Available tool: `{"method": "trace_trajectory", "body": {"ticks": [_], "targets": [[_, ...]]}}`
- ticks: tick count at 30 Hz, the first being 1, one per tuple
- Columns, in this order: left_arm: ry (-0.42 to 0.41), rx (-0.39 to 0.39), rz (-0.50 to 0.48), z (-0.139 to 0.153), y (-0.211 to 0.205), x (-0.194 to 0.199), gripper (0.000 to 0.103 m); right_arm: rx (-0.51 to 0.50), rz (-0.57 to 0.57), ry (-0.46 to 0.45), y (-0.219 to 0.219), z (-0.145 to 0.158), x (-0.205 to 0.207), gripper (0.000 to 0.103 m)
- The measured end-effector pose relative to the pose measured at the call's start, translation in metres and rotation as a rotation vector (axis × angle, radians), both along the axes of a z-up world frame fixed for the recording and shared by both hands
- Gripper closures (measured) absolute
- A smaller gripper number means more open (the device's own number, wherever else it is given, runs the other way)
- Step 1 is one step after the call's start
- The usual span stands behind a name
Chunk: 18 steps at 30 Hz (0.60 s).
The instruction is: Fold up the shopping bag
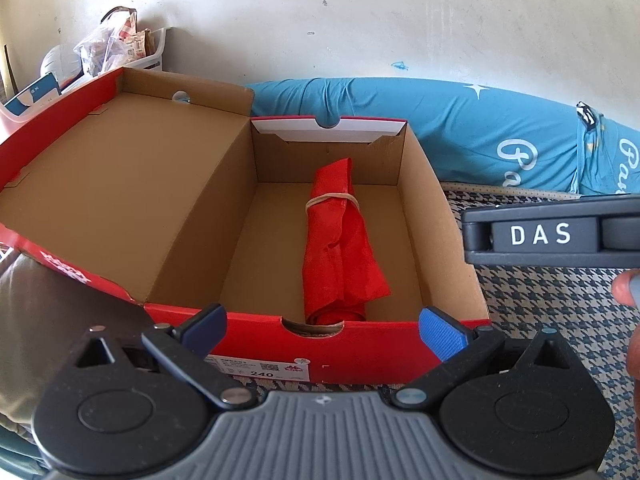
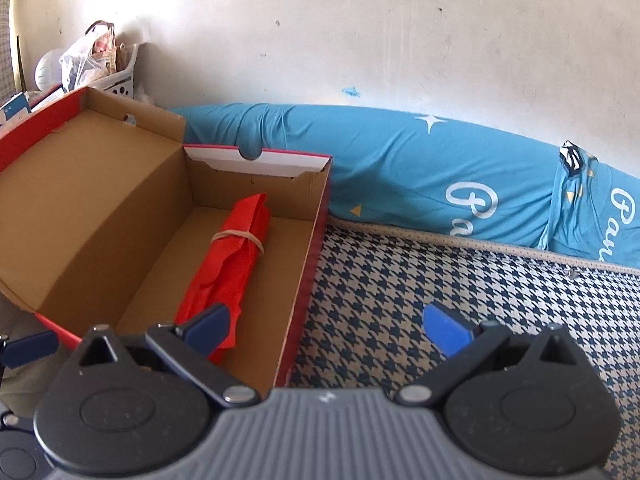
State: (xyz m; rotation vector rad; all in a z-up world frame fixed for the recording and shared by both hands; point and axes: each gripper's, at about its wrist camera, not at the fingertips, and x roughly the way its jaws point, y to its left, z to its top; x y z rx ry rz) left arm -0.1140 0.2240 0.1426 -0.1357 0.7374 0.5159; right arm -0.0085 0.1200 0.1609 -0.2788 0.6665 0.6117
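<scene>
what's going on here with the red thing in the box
A person holds a two-finger gripper in each hand over an open shoe box that sits on a houndstooth-patterned surface. The red shopping bag lies inside the box, rolled into a bundle with a rubber band around it. Both the left gripper and the right gripper are open and hold nothing; neither is touching the bag.

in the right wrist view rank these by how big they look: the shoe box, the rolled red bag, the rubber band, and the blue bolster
1. Shoe box and blue bolster: similar, unsure which is larger
2. Rolled red bag
3. Rubber band
</scene>
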Motion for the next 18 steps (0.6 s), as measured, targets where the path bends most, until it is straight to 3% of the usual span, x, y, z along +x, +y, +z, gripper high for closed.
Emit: {"method": "trace_trajectory", "body": {"ticks": [5,18], "targets": [[0.006,-0.013,-0.006,-0.0024,-0.0018,0.0019,0.000,0.005,-0.003,0.028,-0.0019,-0.0027,0.0014,0.000],[-0.001,-0.036,-0.009,-0.0018,-0.0021,0.0012,0.000,-0.037,-0.012,-0.011,0.0018,-0.0058,-0.0030,0.000]]}}
